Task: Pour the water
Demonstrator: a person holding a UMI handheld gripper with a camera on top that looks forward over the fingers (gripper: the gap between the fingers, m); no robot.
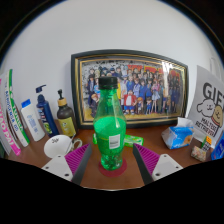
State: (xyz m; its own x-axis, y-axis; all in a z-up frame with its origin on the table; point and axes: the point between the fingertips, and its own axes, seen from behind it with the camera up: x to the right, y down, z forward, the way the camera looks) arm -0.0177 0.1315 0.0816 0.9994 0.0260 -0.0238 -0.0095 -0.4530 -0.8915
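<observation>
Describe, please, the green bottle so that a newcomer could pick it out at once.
Find the framed group photo leaning against the wall at the back of the wooden table. Directly before it stands the green bottle, upright between the fingers of the gripper. It alone is clear green with a green cap and a white label.

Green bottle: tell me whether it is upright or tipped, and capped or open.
Upright and capped. The green bottle stands straight between the pads of the hand-held gripper, its green cap on top.
</observation>
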